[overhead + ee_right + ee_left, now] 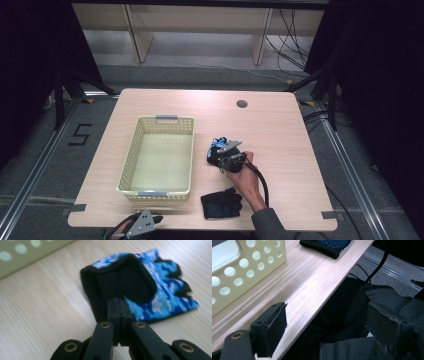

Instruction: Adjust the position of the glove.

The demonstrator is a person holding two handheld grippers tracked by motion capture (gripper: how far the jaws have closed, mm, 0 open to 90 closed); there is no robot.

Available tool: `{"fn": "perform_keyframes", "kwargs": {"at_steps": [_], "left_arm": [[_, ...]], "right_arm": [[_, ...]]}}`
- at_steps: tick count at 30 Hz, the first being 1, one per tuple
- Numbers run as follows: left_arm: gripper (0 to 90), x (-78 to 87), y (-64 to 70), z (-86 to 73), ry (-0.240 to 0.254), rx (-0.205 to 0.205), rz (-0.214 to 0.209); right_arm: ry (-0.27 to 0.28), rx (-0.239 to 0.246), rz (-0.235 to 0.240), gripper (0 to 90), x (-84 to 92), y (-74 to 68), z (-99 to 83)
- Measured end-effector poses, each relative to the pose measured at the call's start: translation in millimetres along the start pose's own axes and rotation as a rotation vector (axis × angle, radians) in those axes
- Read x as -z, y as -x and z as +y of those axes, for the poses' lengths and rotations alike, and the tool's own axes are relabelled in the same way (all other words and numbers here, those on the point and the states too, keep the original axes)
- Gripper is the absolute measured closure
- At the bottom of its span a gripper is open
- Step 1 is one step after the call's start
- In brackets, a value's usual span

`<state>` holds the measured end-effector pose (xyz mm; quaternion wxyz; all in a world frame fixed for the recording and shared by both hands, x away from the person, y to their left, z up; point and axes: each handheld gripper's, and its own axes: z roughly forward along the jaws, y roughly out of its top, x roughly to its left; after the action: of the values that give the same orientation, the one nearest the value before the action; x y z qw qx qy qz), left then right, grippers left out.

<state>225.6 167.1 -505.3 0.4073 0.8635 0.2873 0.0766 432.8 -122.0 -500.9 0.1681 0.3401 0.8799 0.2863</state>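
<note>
Both right gripper (119, 305) fingers pinch together on the blue glove (150, 290) cuff, apparently — left gripper (327, 327) fingers wide.

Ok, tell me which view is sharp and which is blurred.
High view: evenly lit table, dark surroundings, fairly sharp. Right gripper view: the blue camouflage glove is softly blurred. Left gripper view: the basket looks slightly soft, and dark fabric below the table edge is underexposed.

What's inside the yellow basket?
The basket looks empty: its pale floor shows bare in the high view. Both gloves lie outside on the table, the blue camouflage glove and the black glove. The near wall hides a thin strip of floor.
</note>
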Motion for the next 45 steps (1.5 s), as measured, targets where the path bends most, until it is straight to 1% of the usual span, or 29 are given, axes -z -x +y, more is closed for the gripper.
{"fn": "perform_keyframes", "kwargs": {"at_steps": [2, 4, 5, 6, 7, 8, 11, 13, 14, 15, 16, 17, 19, 20, 21, 23, 26, 27, 28, 29, 30, 33, 36, 37, 38, 40, 41, 42, 45], "left_arm": [[16.5, 0.1, 0.0, 0.0, 0.001, 0.0, -0.001], [16.5, -0.3, -0.1, -0.1, 0.0, 0.004, -0.003], [16.6, -1.8, 1.1, -0.7, 0.02, 0.023, -0.002], [16.6, -1.6, -0.1, -0.5, 0.005, 0.008, 0.008], [16.6, -1.7, 0.5, -0.6, 0.011, 0.012, 0.013], [16.6, -1.1, 0.8, -0.5, 0.019, 0.019, -0.002], [16.6, -0.3, 0.4, -0.3, 0.013, 0.018, -0.005], [16.5, -1.3, 0.8, -0.6, 0.019, 0.02, -0.003], [16.5, -1.0, 0.7, -0.5, 0.013, 0.014, -0.004], [16.5, -0.7, 1.4, -0.7, 0.0, 0.024, 0.001], [16.6, -1.6, 3.2, -0.9, 0.015, 0.048, -0.003], [16.5, -1.9, 3.9, -0.9, 0.021, 0.056, -0.008], [16.6, -2.1, 4.0, -1.0, 0.024, 0.058, -0.01], [16.6, -0.8, 1.4, -0.8, 0.001, 0.029, 0.001], [16.6, -0.3, 0.5, -0.5, 0.005, 0.011, -0.002], [16.6, -0.3, 0.6, -0.6, 0.012, 0.02, -0.007], [16.6, -1.2, -0.2, -0.7, 0.007, 0.009, 0.007], [16.6, -1.5, 0.9, -0.9, 0.018, 0.017, 0.003], [16.6, -1.0, 0.2, -0.5, 0.005, 0.008, -0.004], [16.6, -1.4, 2.0, -1.0, 0.001, 0.036, 0.001], [16.6, -1.5, 1.8, -1.0, 0.0, 0.033, 0.0], [16.6, -3.0, 1.8, -1.5, 0.009, 0.035, 0.015], [16.6, -2.5, 1.5, -1.4, 0.006, 0.035, 0.011], [16.6, -2.5, 1.4, -1.3, 0.004, 0.034, 0.01], [16.6, -3.0, 1.8, -1.5, 0.005, 0.035, 0.01], [16.5, -2.3, 1.3, -1.3, 0.005, 0.025, 0.015], [16.6, -2.3, 1.3, -1.3, 0.005, 0.025, 0.015], [16.6, -1.7, 0.0, -0.9, 0.004, 0.005, 0.012], [16.6, -0.7, -0.2, -0.8, -0.001, 0.005, -0.001]], "right_arm": [[0.001, -0.006, 0.002, 90.0, -2.0, -1.0, 1.8], [0.004, 0.01, 0.016, 90.0, -7.7, -1.2, 8.9], [0.004, 0.008, 0.027, 90.0, -8.8, -0.4, 11.0], [0.004, 0.008, 0.027, 90.0, -8.8, -0.4, 11.0], [0.016, -0.025, 0.043, 90.0, -11.2, -0.8, 12.9], [0.014, -0.027, 0.045, 90.0, -14.8, 0.0, 16.4], [0.007, -0.036, 0.063, 90.0, -15.8, 1.7, 19.7], [0.019, -0.066, 0.071, 90.0, -19.1, 1.8, 21.1], [0.014, -0.053, 0.083, 90.0, -18.9, 3.4, 22.1], [0.018, -0.061, 0.081, 90.0, -19.9, 2.9, 22.6], [0.034, -0.078, 0.084, 90.0, -23.5, 3.5, 23.9], [0.016, -0.075, 0.1, 90.0, -22.6, 5.2, 26.0], [0.024, -0.063, 0.095, 90.0, -24.1, 5.6, 27.0], [0.016, -0.072, 0.1, 90.0, -23.2, 4.9, 28.9], [0.023, -0.054, 0.095, 90.0, -22.5, 6.2, 30.6], [0.045, -0.052, 0.078, 90.0, -16.4, 8.4, 32.2], [0.044, -0.062, 0.079, 88.6, -6.2, 17.4, 32.1], [0.052, -0.069, 0.067, 86.8, -5.5, 20.0, 30.8], [0.044, -0.066, 0.073, 85.0, -3.6, 24.0, 29.9], [0.048, -0.068, 0.073, 82.3, -3.3, 26.9, 28.7], [0.047, -0.067, 0.071, 77.9, -3.8, 28.8, 27.3], [0.039, -0.021, 0.091, 68.1, -6.3, 34.6, 24.5], [0.011, -0.009, 0.12, 61.9, -8.1, 36.6, 22.9], [0.02, 0.006, 0.109, 59.8, -11.8, 36.8, 21.9], [-0.013, 0.026, 0.124, 57.9, -15.1, 38.0, 20.5], [0.01, 0.026, 0.146, 58.0, -19.8, 39.3, 18.4], [0.01, 0.026, 0.146, 58.0, -19.8, 39.3, 18.4], [0.012, 0.043, 0.149, 61.8, -20.8, 40.0, 17.8], [0.0, 0.036, 0.173, 64.6, -18.9, 37.0, 16.7]]}}
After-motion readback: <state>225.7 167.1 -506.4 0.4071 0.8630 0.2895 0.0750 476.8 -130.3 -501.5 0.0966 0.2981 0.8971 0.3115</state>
